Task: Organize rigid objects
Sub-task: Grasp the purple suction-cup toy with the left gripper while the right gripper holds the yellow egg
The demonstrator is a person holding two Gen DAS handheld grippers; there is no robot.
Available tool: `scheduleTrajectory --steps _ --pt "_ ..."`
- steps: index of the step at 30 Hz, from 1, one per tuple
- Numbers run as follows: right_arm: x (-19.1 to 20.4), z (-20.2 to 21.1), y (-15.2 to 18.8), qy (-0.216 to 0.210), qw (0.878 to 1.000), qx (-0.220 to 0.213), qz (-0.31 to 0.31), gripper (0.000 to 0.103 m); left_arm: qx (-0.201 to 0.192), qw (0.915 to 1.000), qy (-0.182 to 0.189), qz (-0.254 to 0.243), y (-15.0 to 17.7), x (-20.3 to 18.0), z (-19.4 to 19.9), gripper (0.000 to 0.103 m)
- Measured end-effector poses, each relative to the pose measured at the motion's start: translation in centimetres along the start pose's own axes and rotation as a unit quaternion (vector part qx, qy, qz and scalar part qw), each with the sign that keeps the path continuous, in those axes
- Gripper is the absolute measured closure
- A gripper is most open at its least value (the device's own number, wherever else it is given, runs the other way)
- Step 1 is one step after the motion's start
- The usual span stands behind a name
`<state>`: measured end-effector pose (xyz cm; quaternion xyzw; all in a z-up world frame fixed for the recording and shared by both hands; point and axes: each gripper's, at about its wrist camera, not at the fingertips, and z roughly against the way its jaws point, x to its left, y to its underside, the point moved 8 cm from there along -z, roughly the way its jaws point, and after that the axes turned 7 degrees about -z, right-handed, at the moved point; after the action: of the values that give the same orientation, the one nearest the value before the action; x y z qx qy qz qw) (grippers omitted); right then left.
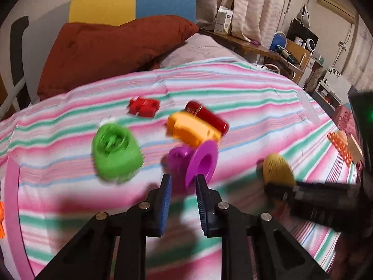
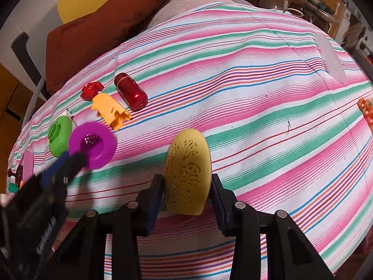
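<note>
Striped bedspread, pink, green and white, covers the bed and carries every item I list; a rust-brown pillow lies at its far end, with a yellow and blue panel behind it.

Item 1, my left gripper: reaches in low over the bedspread, jaws part-way closed around the purple funnel-shaped piece. Whether the blue pads actually grip it I cannot tell; the view is blurred. In the right wrist view the piece shows a wide round flange facing up and toward me, perforated at the centre, its axis tilted.

Item 2, my right gripper: held level, jaws clamped on both flat sides of the mustard-yellow oval piece. Long axis runs straight away from me along the fingers, rounded end forward. Its upper face bears embossed figures, one like a small bear; the characters I cannot read.

Item 3, green round piece: left of the purple one, open end up and toward the camera.

Item 4, red capsule: lying on its side, long axis diagonal, far-left to near-right.

Item 5, orange-yellow piece: just beside the capsule, near the purple flange.

Item 6, small red block: touching the orange piece's far end.

Item 7, orange lattice piece: at the bedspread's right edge, well apart.
</note>
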<state>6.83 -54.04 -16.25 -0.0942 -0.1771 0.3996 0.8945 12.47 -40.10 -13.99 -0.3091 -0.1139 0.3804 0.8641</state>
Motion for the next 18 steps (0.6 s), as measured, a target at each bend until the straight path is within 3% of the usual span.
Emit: scheduleTrajectory --steps 7,9,13,15,18 --pt "-0.1 0.1 0.1 0.001 1.000 -0.004 -0.002 0.062 0.007 0.9994 0.000 0.033 3.3 2.5 1.2 0.078" --pt "-0.1 0.1 0.1 0.001 1.000 -0.004 -0.003 0.062 0.004 0.9989 0.011 0.045 3.1 2.3 1.7 0.066" --pt "-0.1 0.2 0.1 0.000 1.000 -0.004 -0.004 0.062 -0.011 0.9972 0.039 0.063 0.3 1.1 1.8 0.064" --pt "-0.3 0.3 0.1 -0.004 1.000 -0.002 -0.009 0.062 -0.006 0.9930 0.072 0.094 -1.3 0.6 1.1 0.060" --pt "-0.5 0.4 0.0 -0.009 1.000 0.001 -0.016 0.062 0.021 0.9784 0.111 0.173 -2.9 0.8 -1.0 0.055"
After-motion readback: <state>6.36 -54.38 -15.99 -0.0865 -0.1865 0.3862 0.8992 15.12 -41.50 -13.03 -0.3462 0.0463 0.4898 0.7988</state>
